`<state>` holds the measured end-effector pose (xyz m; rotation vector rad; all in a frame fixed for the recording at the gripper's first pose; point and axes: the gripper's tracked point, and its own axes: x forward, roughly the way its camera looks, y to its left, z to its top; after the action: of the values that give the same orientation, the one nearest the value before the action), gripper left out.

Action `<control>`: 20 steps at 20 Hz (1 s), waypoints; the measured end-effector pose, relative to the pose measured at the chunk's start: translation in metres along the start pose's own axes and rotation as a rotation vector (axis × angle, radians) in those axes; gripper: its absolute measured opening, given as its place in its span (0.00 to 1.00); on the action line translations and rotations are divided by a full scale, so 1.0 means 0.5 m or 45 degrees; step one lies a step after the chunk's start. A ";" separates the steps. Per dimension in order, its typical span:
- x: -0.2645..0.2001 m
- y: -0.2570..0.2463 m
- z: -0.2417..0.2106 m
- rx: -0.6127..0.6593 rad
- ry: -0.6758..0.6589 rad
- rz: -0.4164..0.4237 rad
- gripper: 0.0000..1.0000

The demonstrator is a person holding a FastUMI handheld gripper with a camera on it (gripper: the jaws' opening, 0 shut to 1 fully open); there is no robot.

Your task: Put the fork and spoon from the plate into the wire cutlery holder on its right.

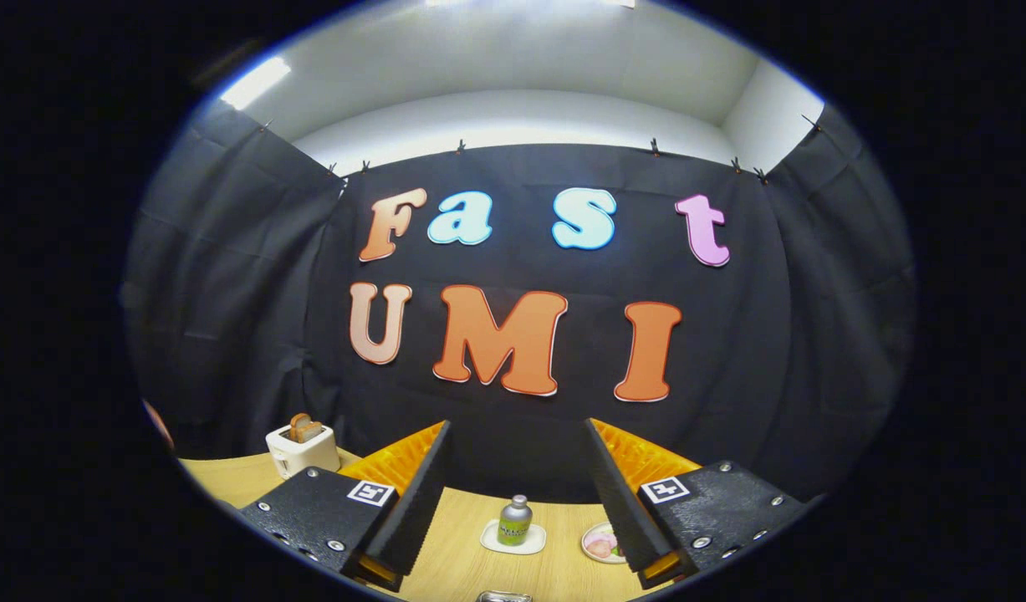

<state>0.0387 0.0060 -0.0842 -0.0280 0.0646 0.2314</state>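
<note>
wooden table [454, 552], gripper [517, 493] fingers apart, perhaps empty.

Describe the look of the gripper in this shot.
The gripper has two long, flat fingers tapering forward, with fine ridged teeth along their inner edges. Each sits on a textured block held by silver screws. Each block carries a square black-and-white tag. Ribbed parts lie behind the fingers.
</note>
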 end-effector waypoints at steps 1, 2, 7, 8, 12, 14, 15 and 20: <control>0.002 0.011 0.010 -0.016 -0.030 0.011 0.92; 0.002 0.019 0.019 -0.035 -0.059 0.019 0.93; -0.006 0.051 0.048 -0.068 -0.117 0.055 0.96; -0.006 0.055 0.049 -0.062 -0.116 0.056 0.97; -0.008 0.055 0.044 -0.071 -0.105 0.040 0.97; -0.012 0.053 0.035 -0.090 -0.087 0.031 0.97; -0.014 0.053 0.032 -0.098 -0.077 0.026 0.97; -0.023 0.038 0.021 -0.082 -0.061 -0.010 0.97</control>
<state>0.0238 0.0221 -0.0733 -0.0866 0.0098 0.2263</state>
